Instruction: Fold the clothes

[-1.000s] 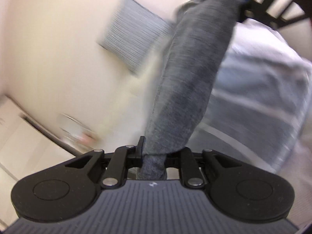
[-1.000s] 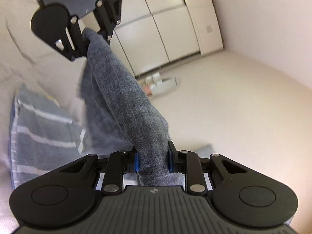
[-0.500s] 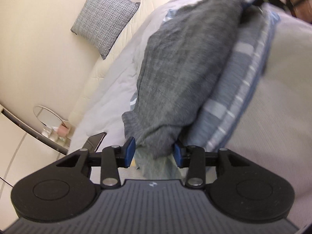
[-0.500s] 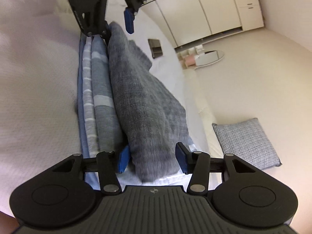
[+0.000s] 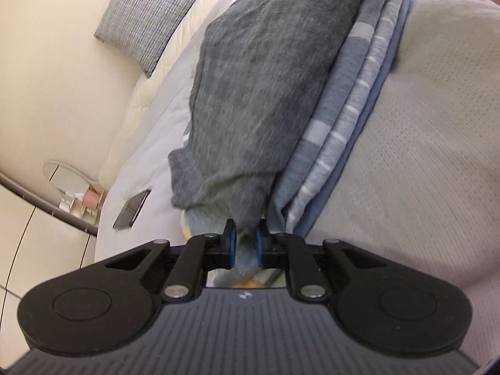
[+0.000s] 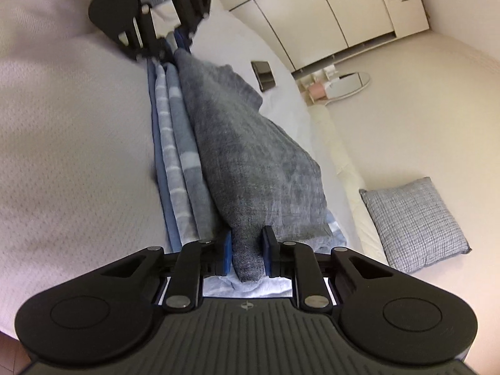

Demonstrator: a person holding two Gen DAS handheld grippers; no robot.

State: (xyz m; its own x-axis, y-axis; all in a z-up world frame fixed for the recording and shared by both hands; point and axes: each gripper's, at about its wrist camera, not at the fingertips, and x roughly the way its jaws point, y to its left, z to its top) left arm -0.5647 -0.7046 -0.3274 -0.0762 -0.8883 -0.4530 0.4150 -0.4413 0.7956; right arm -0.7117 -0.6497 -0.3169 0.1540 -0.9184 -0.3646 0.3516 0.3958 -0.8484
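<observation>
A grey knitted garment [image 5: 265,87] lies stretched along a folded blue striped cloth [image 5: 343,131] on the bed. My left gripper [image 5: 245,247] is at one end of it. Its jaws are closing, and the blue pads pinch a bluish-grey fold of the garment. In the right wrist view the same garment [image 6: 250,156] runs away from my right gripper [image 6: 247,250]. The right jaws are closing too, with the garment's near end pressed between the pads. The left gripper [image 6: 170,43] shows at the far end. The striped cloth [image 6: 178,143] lies beside and under the garment.
A pale textured bed cover [image 6: 78,140] spreads on one side of the clothes. A dark phone [image 6: 264,72] lies on the white sheet on the other. A checked cushion [image 6: 412,222] and an oval mirror [image 6: 347,84] sit by the wall, with white wardrobe doors [image 6: 328,9] behind.
The garment hung in the air between both grippers; both came down and it now lies on the striped cloth. Both jaws opened wide midway and have closed on its ends again.
</observation>
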